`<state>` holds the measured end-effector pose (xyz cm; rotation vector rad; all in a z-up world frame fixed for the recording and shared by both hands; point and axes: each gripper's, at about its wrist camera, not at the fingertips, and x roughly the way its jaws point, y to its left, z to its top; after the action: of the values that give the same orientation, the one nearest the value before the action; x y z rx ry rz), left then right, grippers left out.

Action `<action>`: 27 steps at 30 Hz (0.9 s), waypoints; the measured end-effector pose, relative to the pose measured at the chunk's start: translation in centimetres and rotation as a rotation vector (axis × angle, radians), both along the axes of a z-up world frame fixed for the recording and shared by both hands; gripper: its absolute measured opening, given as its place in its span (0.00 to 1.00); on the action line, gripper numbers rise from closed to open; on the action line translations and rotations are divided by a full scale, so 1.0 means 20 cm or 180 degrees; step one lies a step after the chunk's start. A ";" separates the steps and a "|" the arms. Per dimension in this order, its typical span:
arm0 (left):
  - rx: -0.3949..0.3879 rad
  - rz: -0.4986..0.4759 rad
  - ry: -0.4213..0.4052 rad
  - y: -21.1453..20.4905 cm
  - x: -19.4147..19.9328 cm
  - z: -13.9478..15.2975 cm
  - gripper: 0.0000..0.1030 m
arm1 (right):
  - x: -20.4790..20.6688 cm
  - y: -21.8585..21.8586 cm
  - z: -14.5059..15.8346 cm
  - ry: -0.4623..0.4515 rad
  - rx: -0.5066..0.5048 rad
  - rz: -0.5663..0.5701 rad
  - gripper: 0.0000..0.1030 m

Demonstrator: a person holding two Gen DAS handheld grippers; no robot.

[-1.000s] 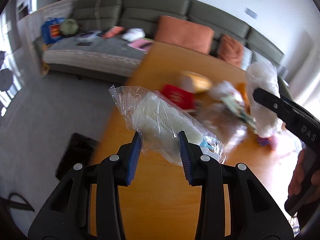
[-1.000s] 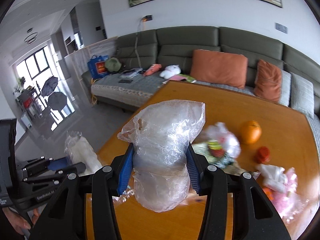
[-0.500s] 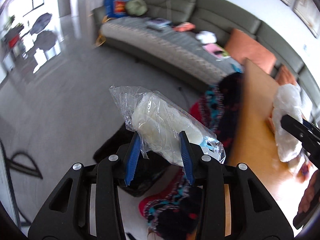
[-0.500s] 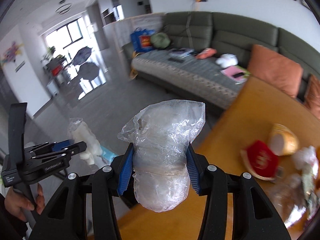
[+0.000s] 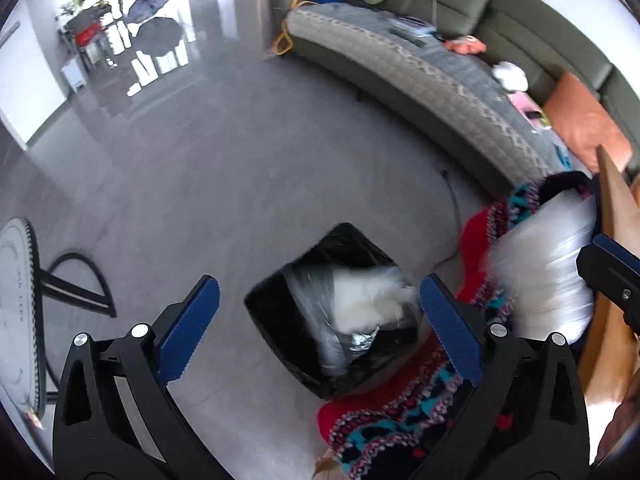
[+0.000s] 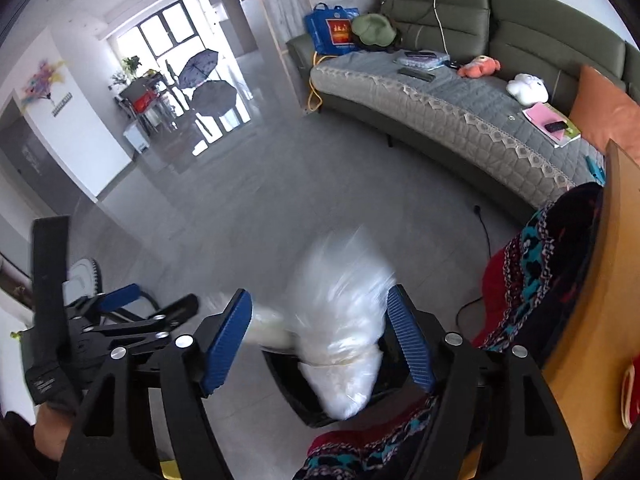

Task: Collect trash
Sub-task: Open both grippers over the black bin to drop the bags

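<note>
Both bags are motion-blurred. The white-filled bag (image 5: 360,300) lies in the black bin (image 5: 280,320) beyond the left gripper (image 5: 316,320)'s open jaws; the clear bag (image 6: 344,336) sits between the right gripper (image 6: 320,340)'s parted jaws, seemingly loose.

A green sofa (image 6: 520,20) holds an orange cushion (image 6: 600,116) and blue bag (image 6: 330,32).

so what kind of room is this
Most likely a home living room: a long green sofa with cushions and toys, a wooden table at the right, open umbrellas drying by the window.
</note>
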<state>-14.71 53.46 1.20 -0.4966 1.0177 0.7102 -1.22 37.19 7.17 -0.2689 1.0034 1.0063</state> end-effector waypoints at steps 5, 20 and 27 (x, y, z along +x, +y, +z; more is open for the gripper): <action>0.0002 0.0053 0.0054 0.04 -0.01 0.00 0.94 | 0.01 0.03 -0.03 -0.0012 -0.0016 0.0012 0.69; 0.0210 -0.0243 -0.0166 -0.17 0.07 0.21 0.94 | 0.12 -0.28 0.13 -0.0151 0.0198 -0.0373 0.69; 0.0239 -0.0731 -0.0394 -0.54 0.20 0.35 0.94 | 0.19 -0.66 0.24 -0.0302 0.0315 -0.0774 0.72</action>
<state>-10.71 42.71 8.25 -0.3473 0.9112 0.5046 2.64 23.93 12.06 -0.1084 0.8741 0.8116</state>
